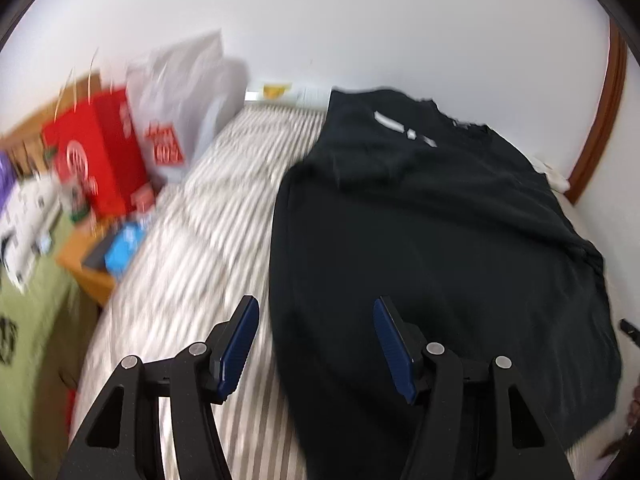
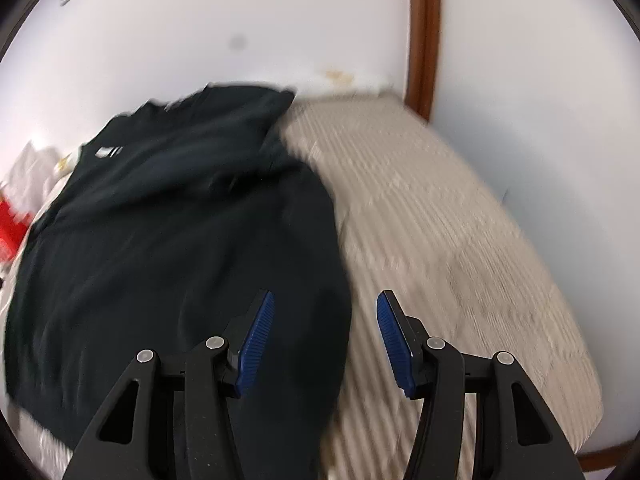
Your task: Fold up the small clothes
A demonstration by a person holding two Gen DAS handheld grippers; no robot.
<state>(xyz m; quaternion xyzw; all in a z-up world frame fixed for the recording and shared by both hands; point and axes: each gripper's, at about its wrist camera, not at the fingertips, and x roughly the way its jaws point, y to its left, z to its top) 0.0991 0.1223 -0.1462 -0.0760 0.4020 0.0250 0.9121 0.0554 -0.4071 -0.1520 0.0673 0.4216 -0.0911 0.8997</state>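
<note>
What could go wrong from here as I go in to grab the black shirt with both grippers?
1. Both views are motion-blurred, so either gripper may miss its edge. The left gripper and right gripper are open, each straddling a side edge of the black shirt.
2. The shirt lies on a striped bedcover; a low pinch might catch that too.
3. The shirt already looks partly folded, so a one-sided tug could undo it.

A bedroom in a home.
A bed covered in a beige-and-white striped sheet (image 1: 192, 248) stands against plain white walls (image 1: 360, 20); red printed gift boxes (image 1: 96, 152) and a grey plastic shopping bag (image 1: 184, 96) crowd a wooden side surface (image 1: 86, 276), beside brown wooden door trim (image 2: 424, 40).
</note>
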